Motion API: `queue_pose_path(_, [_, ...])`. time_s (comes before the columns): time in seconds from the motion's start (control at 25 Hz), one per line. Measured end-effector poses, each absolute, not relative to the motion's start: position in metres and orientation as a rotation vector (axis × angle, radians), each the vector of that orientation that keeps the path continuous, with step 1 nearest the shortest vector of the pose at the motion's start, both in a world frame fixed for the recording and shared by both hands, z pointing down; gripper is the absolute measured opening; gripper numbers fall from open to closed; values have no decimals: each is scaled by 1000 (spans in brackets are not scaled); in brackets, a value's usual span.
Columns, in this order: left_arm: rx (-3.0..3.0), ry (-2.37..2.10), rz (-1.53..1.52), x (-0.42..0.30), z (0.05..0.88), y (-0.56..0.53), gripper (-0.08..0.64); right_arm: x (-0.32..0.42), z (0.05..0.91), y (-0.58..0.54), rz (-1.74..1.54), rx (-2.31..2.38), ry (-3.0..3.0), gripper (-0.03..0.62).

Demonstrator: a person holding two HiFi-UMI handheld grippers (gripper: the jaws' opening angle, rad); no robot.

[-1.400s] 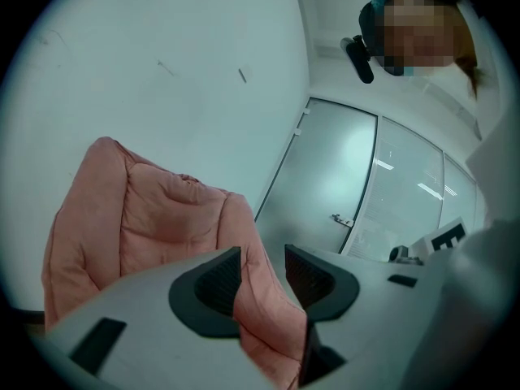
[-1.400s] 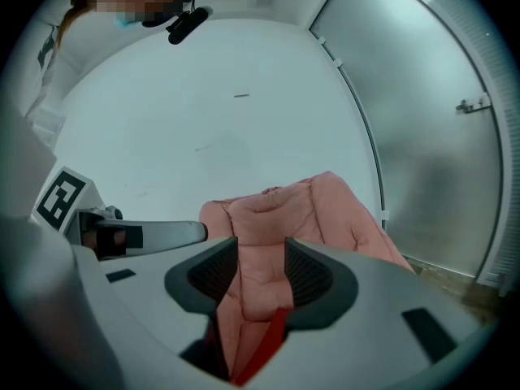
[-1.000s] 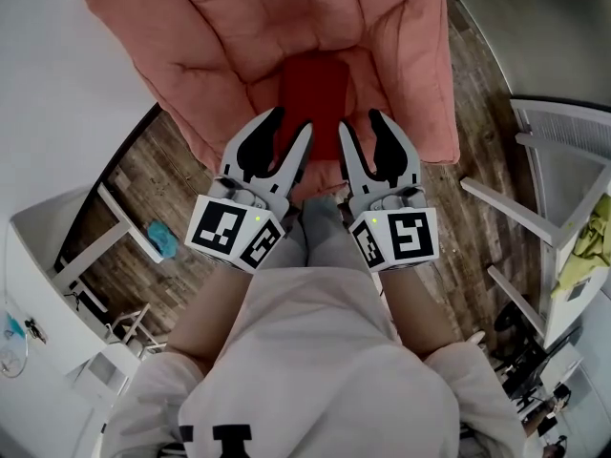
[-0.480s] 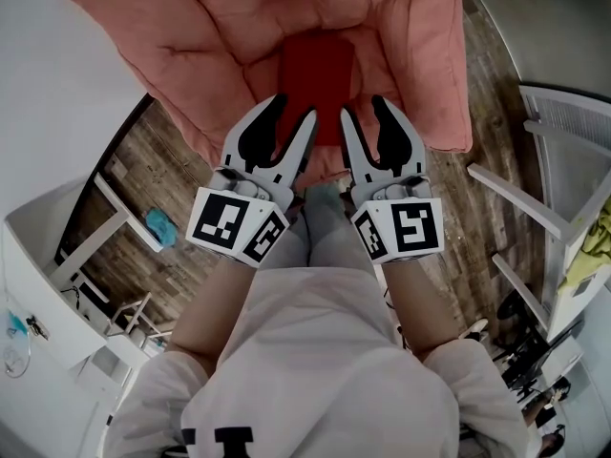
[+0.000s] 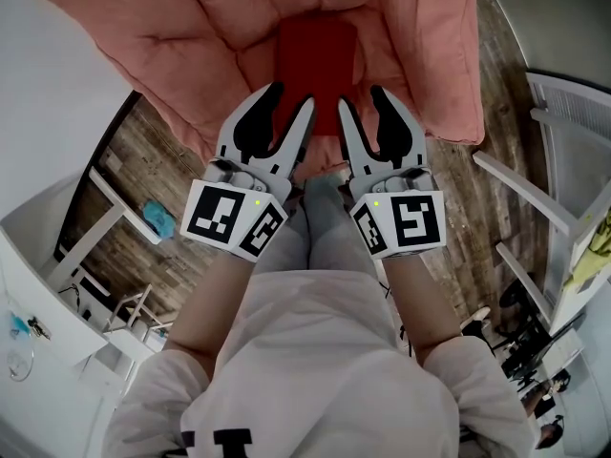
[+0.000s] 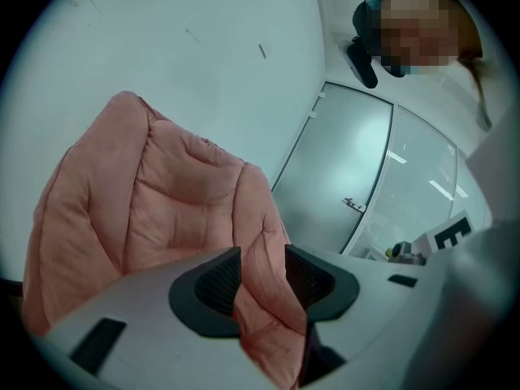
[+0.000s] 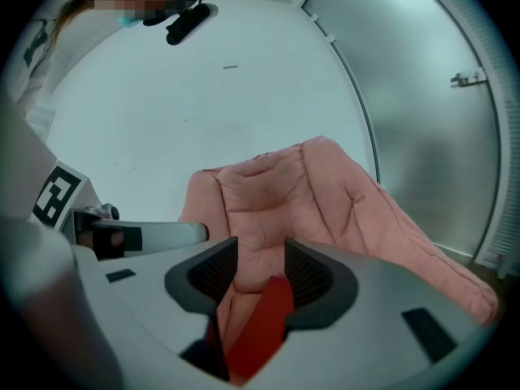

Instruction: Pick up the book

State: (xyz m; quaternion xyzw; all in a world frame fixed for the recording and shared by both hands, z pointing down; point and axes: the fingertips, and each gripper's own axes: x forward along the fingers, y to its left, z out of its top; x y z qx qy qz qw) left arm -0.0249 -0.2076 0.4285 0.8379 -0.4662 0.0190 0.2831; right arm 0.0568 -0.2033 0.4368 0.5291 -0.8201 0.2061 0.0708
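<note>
A dark red book [image 5: 316, 72] lies flat on the seat of a pink padded chair [image 5: 191, 36]. My left gripper [image 5: 288, 106] hovers at the seat's front edge, just left of the book's near end, its jaws open with nothing between them. Its own view shows the chair's armrest [image 6: 260, 258] beyond the gap. My right gripper [image 5: 365, 103] hangs beside it, at the book's near right corner, also open and empty. The book [image 7: 258, 327] shows past the jaws in the right gripper view, lower down and farther on.
Wood plank floor [image 5: 143, 189] surrounds the chair. White furniture frames stand at the left [image 5: 91, 246] and the right [image 5: 535, 208], with a teal object [image 5: 158, 218] on the floor. A glass partition [image 7: 422, 120] rises behind the chair. The person's legs [image 5: 320, 227] are below the grippers.
Both grippers have sunk toward the seat front, side by side, jaws unchanged. The chair and book have shifted up in the head view.
</note>
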Motion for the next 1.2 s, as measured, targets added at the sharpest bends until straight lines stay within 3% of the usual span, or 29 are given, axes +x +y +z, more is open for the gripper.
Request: queue_pose_path(1.2, [2159, -1243, 156, -31, 520, -218, 164, 62, 524, -213, 716, 1598, -2388, 179])
